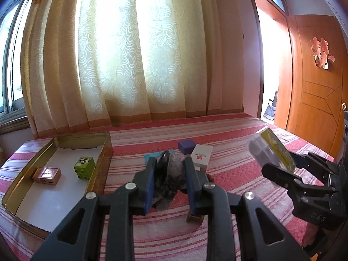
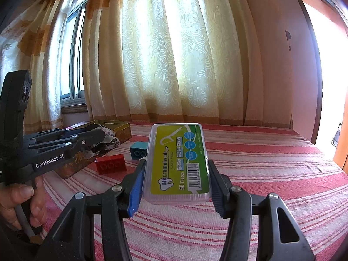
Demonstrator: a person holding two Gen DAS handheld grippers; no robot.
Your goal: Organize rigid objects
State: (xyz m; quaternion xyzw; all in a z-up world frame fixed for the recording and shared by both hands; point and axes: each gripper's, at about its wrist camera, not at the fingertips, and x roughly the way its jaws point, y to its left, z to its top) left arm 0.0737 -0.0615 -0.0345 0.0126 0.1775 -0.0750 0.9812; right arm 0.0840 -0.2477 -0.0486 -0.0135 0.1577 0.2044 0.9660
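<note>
Both grippers are loaded: the left gripper is clamped tight on a dark, mottled lump, perhaps a stone, while the right gripper pinches a clear floss-pick box by its long sides. Both are held above the striped bedspread. This looks like the carry step. Next, each item needs moving left to the gold tin tray, clearing its rim.

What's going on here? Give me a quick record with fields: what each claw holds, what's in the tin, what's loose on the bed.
left gripper: shut on a grey rock
right gripper: shut on a floss pick box
gold tin tray: green block, small brown box
striped bedspread: red brick, teal brick, purple box, white box
</note>
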